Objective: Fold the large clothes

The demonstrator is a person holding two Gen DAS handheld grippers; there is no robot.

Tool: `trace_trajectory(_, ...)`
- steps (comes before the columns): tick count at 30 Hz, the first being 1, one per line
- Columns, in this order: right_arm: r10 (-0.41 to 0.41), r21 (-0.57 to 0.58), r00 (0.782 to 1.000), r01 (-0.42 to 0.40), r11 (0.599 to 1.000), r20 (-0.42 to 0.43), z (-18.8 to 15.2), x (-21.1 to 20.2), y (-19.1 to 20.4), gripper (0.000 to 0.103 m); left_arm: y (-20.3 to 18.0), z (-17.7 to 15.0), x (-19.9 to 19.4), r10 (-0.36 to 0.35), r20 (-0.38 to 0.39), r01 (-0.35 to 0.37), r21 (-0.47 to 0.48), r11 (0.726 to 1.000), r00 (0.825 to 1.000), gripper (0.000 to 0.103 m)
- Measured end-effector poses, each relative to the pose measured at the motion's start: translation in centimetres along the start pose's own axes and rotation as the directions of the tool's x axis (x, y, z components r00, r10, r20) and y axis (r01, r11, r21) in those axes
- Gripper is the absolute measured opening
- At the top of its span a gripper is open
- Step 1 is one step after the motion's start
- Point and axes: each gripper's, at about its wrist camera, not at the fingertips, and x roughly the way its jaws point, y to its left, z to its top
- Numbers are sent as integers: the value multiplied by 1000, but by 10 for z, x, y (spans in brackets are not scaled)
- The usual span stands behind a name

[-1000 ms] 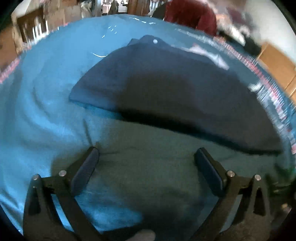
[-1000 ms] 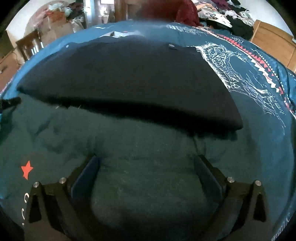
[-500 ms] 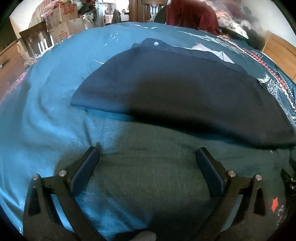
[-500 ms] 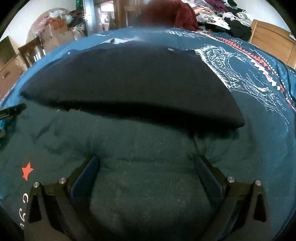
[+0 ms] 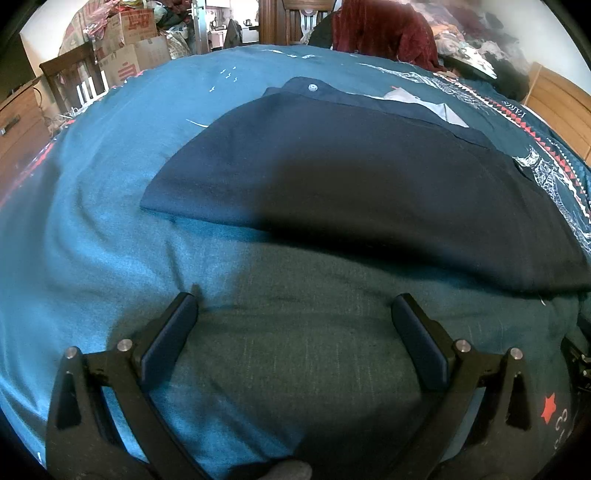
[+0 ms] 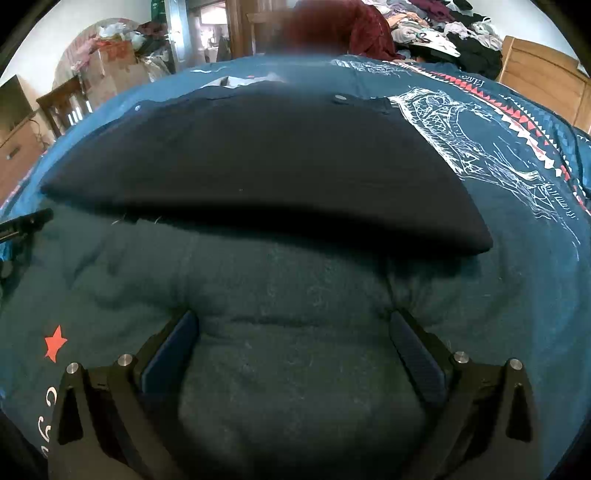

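Note:
A dark navy garment (image 5: 351,177) lies folded into a flat strip across a teal bed cover (image 5: 110,206); a metal snap (image 5: 313,87) shows at its far edge. The same garment (image 6: 258,166) spans the right wrist view. My left gripper (image 5: 293,328) stands open over bare cover, short of the garment's near edge, nothing between its fingers. My right gripper (image 6: 293,339) is open too, also just short of the garment's near edge. The tip of the left gripper (image 6: 26,225) pokes in at that view's left edge.
The bed cover carries a white drawing and red-white triangle border (image 6: 498,140) on the right and a red star (image 6: 55,341) near the front. Cardboard boxes (image 5: 129,48), a wooden chair (image 5: 74,85) and a clothes pile (image 6: 443,33) lie beyond the bed. A person in dark red (image 5: 380,33) is behind it.
The left wrist view has steadied from a blurred swing and drawn slightly back from the garment. The right gripper has barely moved. Both stay open; the garment lies as before.

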Motion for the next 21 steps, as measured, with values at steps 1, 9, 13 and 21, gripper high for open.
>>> trace_trajectory(1, 1, 0, 1000, -1, 1000, 0, 0, 0, 0, 103, 0, 0, 0, 1, 0, -1, 1, 1000, 1000, 103)
trace_trajectory(9, 1, 1, 1000, -1, 1000, 0, 0, 0, 0, 103, -4, 0, 0, 13, 5, -13, 5, 1000, 1000, 103)
trace_trajectory(13, 1, 0, 1000, -1, 1000, 1, 0, 0, 0, 103, -7, -1, -1, 25, 9, -25, 7, 1000, 1000, 103)
trace_trajectory(21, 2, 1, 1000, -2, 1000, 1, 1, 0, 0, 103, -10, 0, 2, 39, 4, -39, 12, 999, 999, 103)
